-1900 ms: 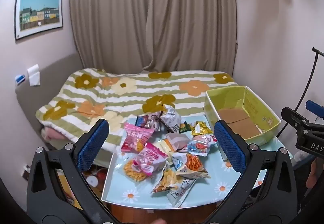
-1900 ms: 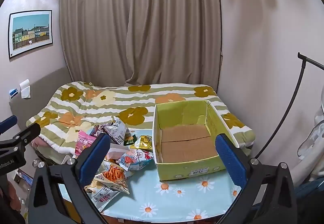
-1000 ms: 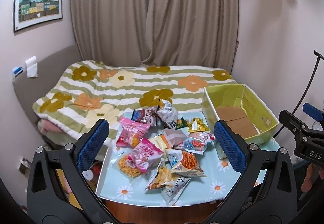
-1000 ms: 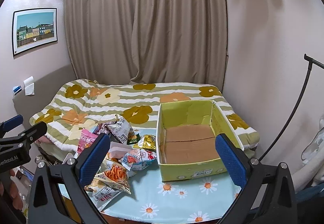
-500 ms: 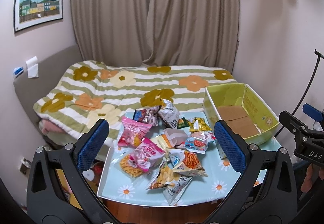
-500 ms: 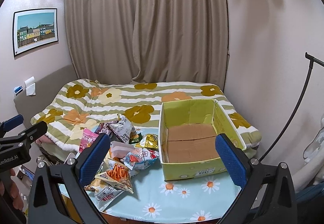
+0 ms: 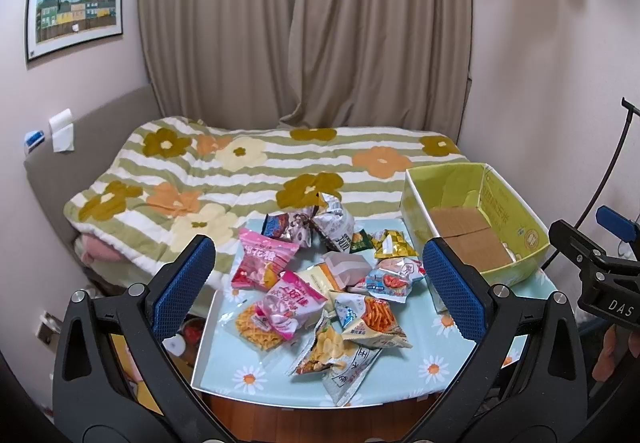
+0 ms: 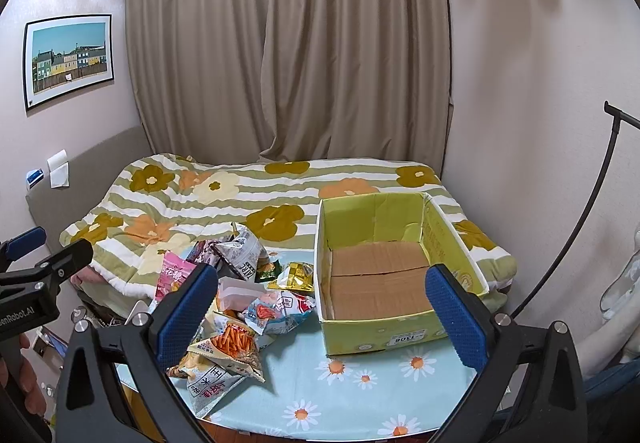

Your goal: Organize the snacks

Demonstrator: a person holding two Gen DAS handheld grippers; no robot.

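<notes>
A heap of several snack packets [image 7: 320, 283] lies on the light-blue daisy tablecloth [image 7: 436, 367], among them a pink bag [image 7: 262, 257] and an orange-stick bag [image 7: 372, 317]. To their right stands an empty green cardboard box [image 7: 516, 231]. In the right wrist view the same snack packets [image 8: 248, 303] sit left of the green box [image 8: 384, 331]. My left gripper [image 7: 318, 277] hovers open above the heap, holding nothing. My right gripper [image 8: 322, 309] hangs open in front of the box, also holding nothing.
A bed with a striped flower quilt [image 7: 248, 171] sits right behind the table. Curtains [image 7: 304, 23] cover the back wall. A black stand pole [image 8: 576, 227] leans at the right. Clutter sits on the floor [image 7: 180, 339] left of the table. The table's near edge [image 7: 320, 401] shows wood below.
Both views shifted only slightly, tilting and drifting a little over the table. The packets and the box have not moved. Both grippers stayed open.
</notes>
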